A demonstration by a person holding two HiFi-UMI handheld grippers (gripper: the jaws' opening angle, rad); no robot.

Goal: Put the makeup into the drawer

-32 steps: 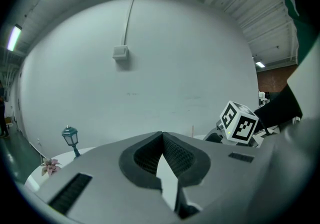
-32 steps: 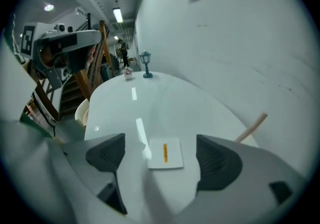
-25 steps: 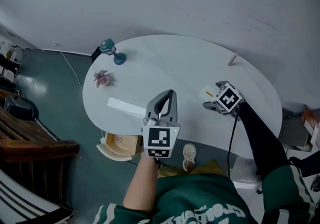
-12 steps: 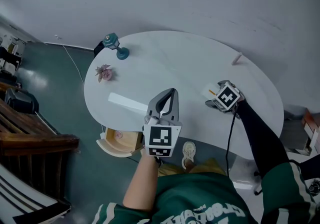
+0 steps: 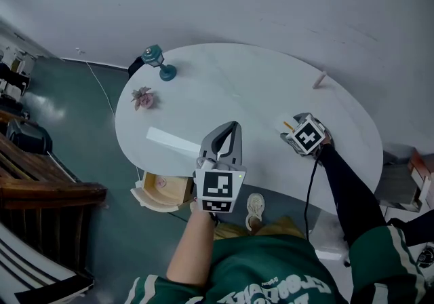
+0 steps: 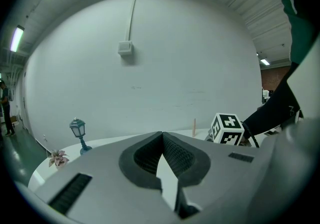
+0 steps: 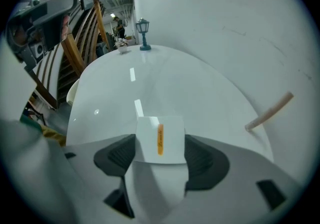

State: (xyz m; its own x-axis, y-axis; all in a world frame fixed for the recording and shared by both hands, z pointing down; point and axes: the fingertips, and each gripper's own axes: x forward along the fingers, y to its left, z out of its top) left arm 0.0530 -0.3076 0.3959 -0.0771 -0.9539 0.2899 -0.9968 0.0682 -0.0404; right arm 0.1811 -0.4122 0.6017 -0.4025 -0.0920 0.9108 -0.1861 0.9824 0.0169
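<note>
Found the right gripper (image 7: pixel 160 154) pointed steeply down over the right part of the white oval table (image 5: pixel 237 85), close to the front edge. Saw its jaws just closed in from their widest, with the makeup box (image 7: pixel 160 135) between them and both pads (image 7: pixel 117 154) pressed against its sides. Noted the box as white and flat, with one orange stripe along the top. Could not tell whether it was lifted or rested on the table.

Found the left gripper (image 6: pixel 162 140) held almost level above the front edge of the table, the jaws fully together and nothing between them.

Saw the drawer (image 5: pixel 152 206) pulled out under the front left edge of the table, well apart from the box, with something small and pinkish (image 5: pixel 161 188) inside, too small to name.

Noted at the far left of the table a small teal lamp (image 5: pixel 157 62) standing upright and, near it, a pink flower (image 5: pixel 143 98). Saw also a thin wooden stick (image 5: pixel 317 80) near the far right edge, apart from the box.
</note>
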